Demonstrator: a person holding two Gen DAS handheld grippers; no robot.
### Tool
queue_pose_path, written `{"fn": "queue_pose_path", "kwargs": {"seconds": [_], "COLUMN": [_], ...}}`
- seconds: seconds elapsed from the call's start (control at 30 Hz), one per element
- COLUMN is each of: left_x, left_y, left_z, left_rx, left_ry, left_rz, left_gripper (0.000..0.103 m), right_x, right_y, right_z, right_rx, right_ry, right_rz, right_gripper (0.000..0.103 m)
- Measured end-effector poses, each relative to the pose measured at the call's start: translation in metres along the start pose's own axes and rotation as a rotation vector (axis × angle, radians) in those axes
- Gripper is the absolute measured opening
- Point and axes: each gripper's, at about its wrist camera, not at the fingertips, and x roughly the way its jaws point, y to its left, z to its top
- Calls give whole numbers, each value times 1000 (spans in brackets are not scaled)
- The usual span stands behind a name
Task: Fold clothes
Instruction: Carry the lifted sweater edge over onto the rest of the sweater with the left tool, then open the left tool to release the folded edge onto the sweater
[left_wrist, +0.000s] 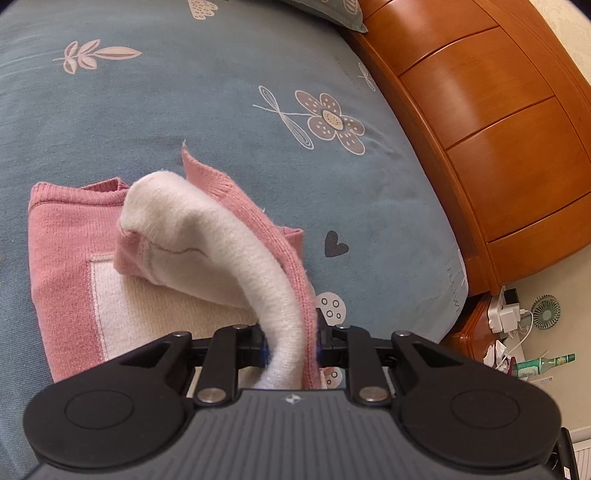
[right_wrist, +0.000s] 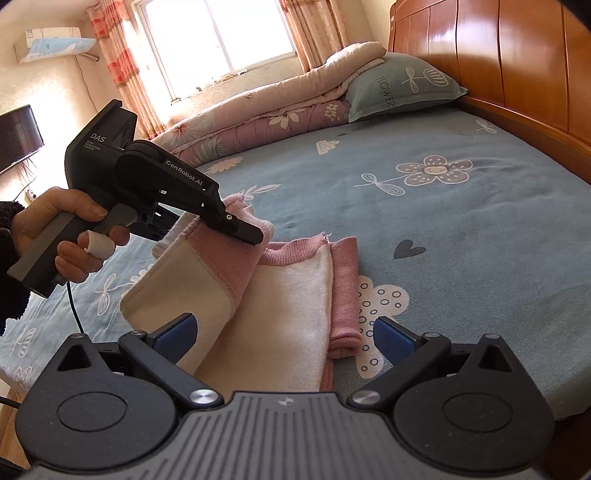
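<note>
Two grippers work over your bed (right_wrist: 461, 221), headboard (right_wrist: 517, 62) behind. Your left gripper (left_wrist: 290, 347) clamps the sweater (right_wrist: 295, 295), which runs lengthwise away from the right gripper (right_wrist: 284, 332), whose fingers are spread.

Daylight floods through the window (right_wrist: 218, 40), blown out to white, and glares off the wooden headboard (right_wrist: 517, 62); the bed sheet (left_wrist: 184, 110) is evenly, softly lit (shadows faint). Fisheye bending curves the edges, corners dark

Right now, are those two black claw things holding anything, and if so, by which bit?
The left gripper is clamped on a lifted fold of the pink and cream sweater, holding it up off the bed. The right gripper is open and holds nothing.
</note>
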Motion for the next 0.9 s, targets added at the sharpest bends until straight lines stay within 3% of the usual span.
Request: {"fn": "queue_pose_path", "kwargs": {"seconds": [0.27,0.33,0.43,0.53,0.73,0.9], "left_x": [36,41,43,42,35,13], "left_y": [0,0,-7,-15,-22,-21], "left_z": [-2,-1,2,5,5,-8], "left_rx": [-23,-40,-36,-20,29,154], "left_ry": [68,84,70,57,28,-29], "left_rz": [51,46,25,-15,-25,41], "left_gripper": [21,29,40,41,45,47], "right_x": [1,1,2,1,0,3], "right_y": [0,2,4,5,6,8], "right_z": [-3,-4,-5,-7,-8,-7], "right_rx": [2,-7,-15,-19,-20,-33], "right_ry": [10,15,23,31,33,35], "right_rz": [4,5,3,-2,-9,10], "right_gripper": [103,103,103,103,103,103]}}
